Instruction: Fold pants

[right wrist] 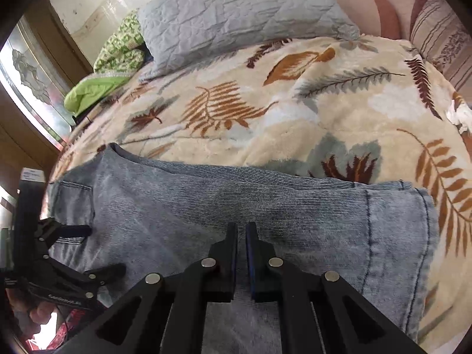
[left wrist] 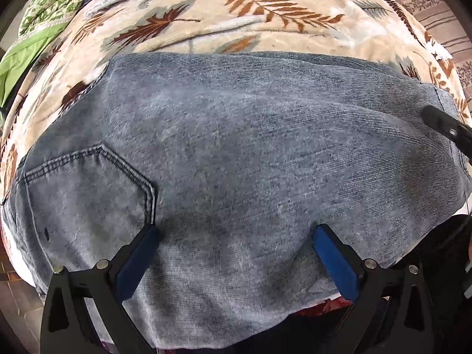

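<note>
Faded blue denim pants (left wrist: pixel 236 159) lie flat, folded lengthwise, on a bed with a leaf-print blanket (left wrist: pixel 265 14). A back pocket (left wrist: pixel 85 188) shows at the left. My left gripper (left wrist: pixel 234 236) is open, its blue pads spread wide just above the denim near the pocket. In the right wrist view the pants (right wrist: pixel 206 206) run left to right with the hem end (right wrist: pixel 413 236) at the right. My right gripper (right wrist: pixel 241 233) is shut with nothing visible between its pads, hovering over the leg. The left gripper (right wrist: pixel 97 250) shows at the far left, open.
A grey quilted pillow (right wrist: pixel 236 14) and a green patterned cloth (right wrist: pixel 118 50) lie at the head of the bed. A striped pillow (right wrist: pixel 442 35) sits at the right. A wooden door with glass (right wrist: pixel 29 82) stands left of the bed.
</note>
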{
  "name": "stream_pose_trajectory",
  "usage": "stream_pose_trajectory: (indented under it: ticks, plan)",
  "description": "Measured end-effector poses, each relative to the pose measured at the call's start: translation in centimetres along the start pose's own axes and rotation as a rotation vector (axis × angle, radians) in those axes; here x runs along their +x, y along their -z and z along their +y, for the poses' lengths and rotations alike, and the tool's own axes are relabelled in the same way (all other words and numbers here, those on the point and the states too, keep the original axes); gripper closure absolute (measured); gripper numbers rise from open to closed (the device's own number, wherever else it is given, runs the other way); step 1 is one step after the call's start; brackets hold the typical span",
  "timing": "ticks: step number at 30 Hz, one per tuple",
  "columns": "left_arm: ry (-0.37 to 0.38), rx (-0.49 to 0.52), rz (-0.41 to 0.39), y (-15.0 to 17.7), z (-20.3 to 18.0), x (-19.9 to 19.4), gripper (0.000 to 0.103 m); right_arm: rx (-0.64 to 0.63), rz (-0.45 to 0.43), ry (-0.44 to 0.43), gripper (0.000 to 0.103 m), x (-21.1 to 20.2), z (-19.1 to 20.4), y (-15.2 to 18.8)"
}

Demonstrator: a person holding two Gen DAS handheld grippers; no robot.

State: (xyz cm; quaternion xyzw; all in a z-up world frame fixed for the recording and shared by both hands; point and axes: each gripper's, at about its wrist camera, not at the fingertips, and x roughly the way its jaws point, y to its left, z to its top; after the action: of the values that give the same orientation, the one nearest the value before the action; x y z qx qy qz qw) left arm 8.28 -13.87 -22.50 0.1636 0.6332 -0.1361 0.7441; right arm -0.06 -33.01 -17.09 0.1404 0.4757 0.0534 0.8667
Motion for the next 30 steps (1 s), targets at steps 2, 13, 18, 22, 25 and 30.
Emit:
stream_pose_trajectory:
  ticks: [2, 13, 18, 22, 25, 30]
  plan:
    - [-0.007, -0.002, -0.009, 0.3, 0.0, -0.6, 0.0, -0.002, -0.02, -0.008, 0.095, -1.3, 0.0, 0.5]
    - [-0.038, -0.001, -0.03, -0.5, -0.3, -1.8, 0.0, -0.019, 0.032, -0.013, 0.095, -1.8, 1.5, 3.8]
    - [-0.029, -0.002, -0.024, 0.3, -0.7, -0.7, 0.0, -0.045, 0.072, 0.01, 0.095, -0.1, 1.7, 3.8]
    - [-0.013, 0.021, -0.036, 0.5, -0.2, -0.6, 0.0, -0.032, 0.082, -0.001, 0.095, 0.8, 1.4, 3.5]
    - [-0.011, 0.025, -0.035, 0.4, 0.1, -0.9, 0.0, -0.013, 0.083, -0.017, 0.095, 1.3, 1.1, 3.2]
    - [-0.021, 0.007, -0.031, -0.4, 0.4, -1.6, 0.0, 0.018, 0.08, -0.047, 0.095, 1.4, 0.6, 3.1]
